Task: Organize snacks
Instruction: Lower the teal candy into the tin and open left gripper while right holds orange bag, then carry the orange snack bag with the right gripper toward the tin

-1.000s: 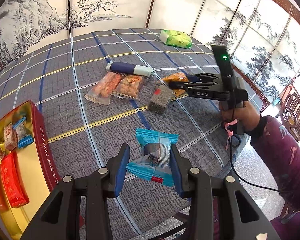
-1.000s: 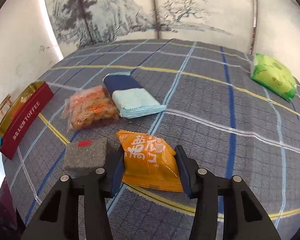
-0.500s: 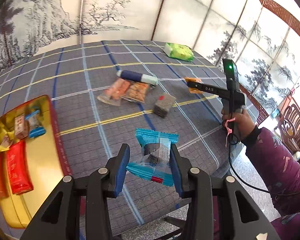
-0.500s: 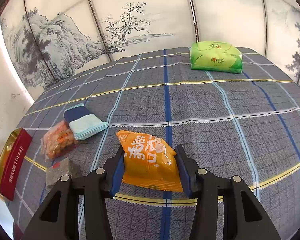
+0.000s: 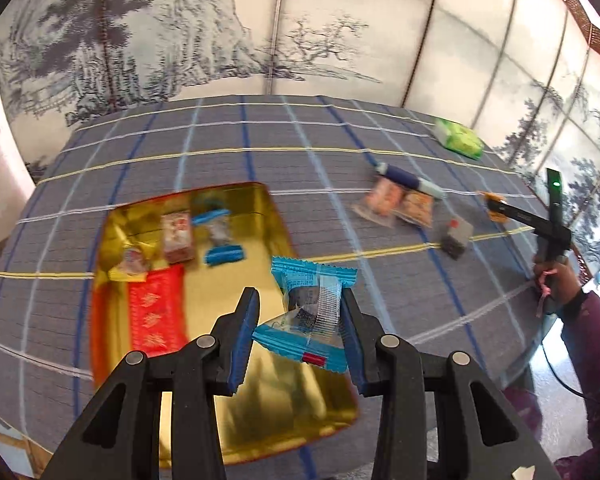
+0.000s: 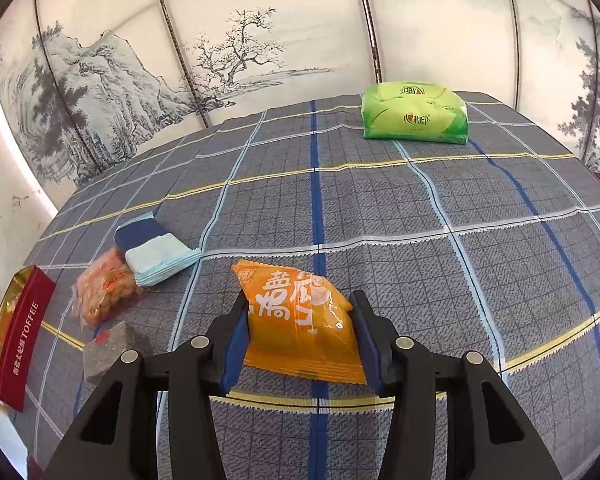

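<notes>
My left gripper [image 5: 298,336] is shut on a blue snack packet [image 5: 308,316] and holds it above the right part of the gold toffee tin [image 5: 236,408]. The tin holds a red packet [image 5: 156,312], a small blue packet [image 5: 220,236] and two other sweets. My right gripper [image 6: 300,336] is shut on an orange snack packet [image 6: 300,316] and holds it above the checked cloth. It also shows in the left wrist view [image 5: 496,208], far right. The tin's red side [image 6: 20,340] shows at the left of the right wrist view.
On the cloth lie two clear bags of orange snacks [image 5: 400,204], a grey block [image 5: 456,236], a folded blue cloth pack [image 6: 156,252] and a green tissue pack [image 6: 416,118]. Painted screens stand behind the table. The table edge is near on the right.
My left gripper has swung left with the blue packet, from over the cloth to over the tin. My right gripper has lifted the orange packet off the cloth and turned right.
</notes>
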Available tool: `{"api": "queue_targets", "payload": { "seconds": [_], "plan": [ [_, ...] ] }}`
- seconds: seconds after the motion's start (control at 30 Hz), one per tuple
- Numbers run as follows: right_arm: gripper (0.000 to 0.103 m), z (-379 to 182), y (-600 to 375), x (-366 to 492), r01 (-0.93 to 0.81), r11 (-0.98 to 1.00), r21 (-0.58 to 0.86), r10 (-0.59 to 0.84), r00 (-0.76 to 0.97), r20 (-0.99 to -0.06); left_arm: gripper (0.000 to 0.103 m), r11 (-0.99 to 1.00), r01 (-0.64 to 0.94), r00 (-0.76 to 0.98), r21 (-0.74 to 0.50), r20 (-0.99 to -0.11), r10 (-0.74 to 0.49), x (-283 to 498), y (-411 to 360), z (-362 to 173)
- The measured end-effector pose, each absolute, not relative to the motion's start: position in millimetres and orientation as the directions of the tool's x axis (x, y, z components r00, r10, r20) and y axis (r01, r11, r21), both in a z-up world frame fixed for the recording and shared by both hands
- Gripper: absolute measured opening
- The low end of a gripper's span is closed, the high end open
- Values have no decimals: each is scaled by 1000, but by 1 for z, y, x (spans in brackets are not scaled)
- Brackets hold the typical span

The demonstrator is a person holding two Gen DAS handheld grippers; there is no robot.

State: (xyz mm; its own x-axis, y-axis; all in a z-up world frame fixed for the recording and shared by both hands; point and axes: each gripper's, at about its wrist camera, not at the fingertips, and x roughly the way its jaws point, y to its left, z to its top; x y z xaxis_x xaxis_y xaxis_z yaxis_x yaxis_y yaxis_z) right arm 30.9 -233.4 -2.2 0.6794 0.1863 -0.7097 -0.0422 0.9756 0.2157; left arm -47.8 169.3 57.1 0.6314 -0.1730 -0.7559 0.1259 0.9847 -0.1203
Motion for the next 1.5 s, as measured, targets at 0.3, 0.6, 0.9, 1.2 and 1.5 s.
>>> {"api": "queue_targets", "payload": {
  "seconds": [0.3, 0.6, 0.9, 1.2, 1.5],
  "plan": [
    [49, -5, -234, 33, -43, 976, 215, 187, 673, -715, 36, 995, 96, 628, -40, -773, -92, -3, 187, 40],
    [49, -6, -233, 34, -44, 976, 213, 187, 668, -720, 36, 998, 55, 602, -16, -797, -46, 44, 188, 24],
    [49, -7, -233, 34, -44, 976, 212, 187, 662, -726, 36, 999, 44, 574, 12, -819, -16, 76, 181, 18],
    [49, -8, -232, 35, -43, 977, 210, 185, 660, -728, 37, 1000, 13, 604, -17, -797, -21, 63, 183, 31],
    [49, -10, -232, 33, -46, 977, 209, 187, 661, -727, 67, 1000, -20, 671, 13, -741, 23, 12, 170, 54]
  ]
}}
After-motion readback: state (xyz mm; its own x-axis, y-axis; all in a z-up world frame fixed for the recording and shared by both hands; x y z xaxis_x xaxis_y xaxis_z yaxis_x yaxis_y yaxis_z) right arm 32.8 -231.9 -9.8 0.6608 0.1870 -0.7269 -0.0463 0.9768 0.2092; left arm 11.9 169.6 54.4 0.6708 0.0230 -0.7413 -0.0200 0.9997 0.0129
